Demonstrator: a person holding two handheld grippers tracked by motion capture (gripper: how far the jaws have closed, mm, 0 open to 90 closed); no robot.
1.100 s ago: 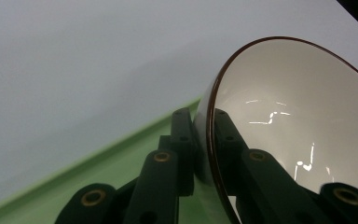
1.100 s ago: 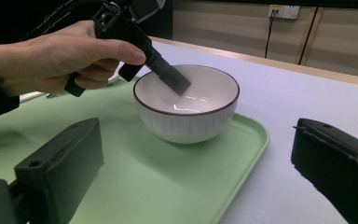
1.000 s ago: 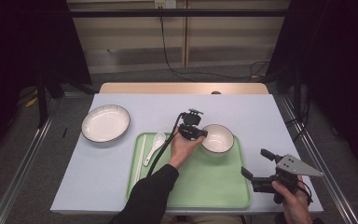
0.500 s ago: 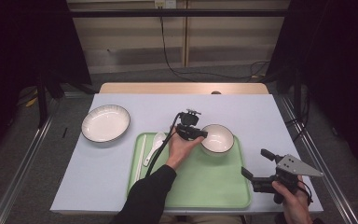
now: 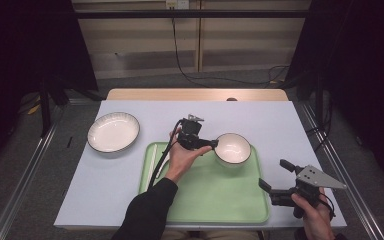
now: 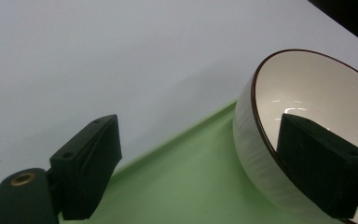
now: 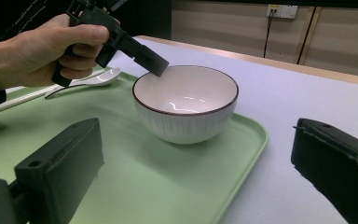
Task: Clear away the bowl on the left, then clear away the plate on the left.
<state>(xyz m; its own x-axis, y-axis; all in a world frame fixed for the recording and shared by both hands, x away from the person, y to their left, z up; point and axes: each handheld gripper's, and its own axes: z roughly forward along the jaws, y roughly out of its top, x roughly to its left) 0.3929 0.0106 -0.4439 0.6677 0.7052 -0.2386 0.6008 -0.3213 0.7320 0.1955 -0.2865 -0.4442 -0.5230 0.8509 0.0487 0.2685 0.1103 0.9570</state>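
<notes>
White ceramic bowl [image 5: 233,148], thin dark-brown rim line, outer wall finely ribbed top to bottom, inside glossy with small light glints. Stands upright on its base, mouth facing up; round, so no long axis to speak of. Sits in the far right corner of a pale green tray [image 5: 215,200], just beyond the tip of the left gripper [image 5: 211,144].

Left gripper: jaws have just been opening and now stand wide. In the left gripper view one jaw hangs over the bowl's mouth at the near rim, the other stands out over the tray on the outer side of the wall; the bowl's wall lies between them with clear gaps, pads not pressing. Nothing held. From the right gripper view the same jaw tip hovers just above the rim on the side nearest the hand.

Right gripper [image 5: 275,181]: low at the tray's near right corner, well apart from the bowl, jaws spread wide, nothing between them; the bowl lies straight ahead of it.

White spoon [image 7: 93,78] and pale chopsticks [image 7: 14,101] lie on the tray behind the left hand. White plate [image 5: 113,132] with a dark rim rests on the light grey table [image 5: 280,120], well off to the left of the left gripper.
</notes>
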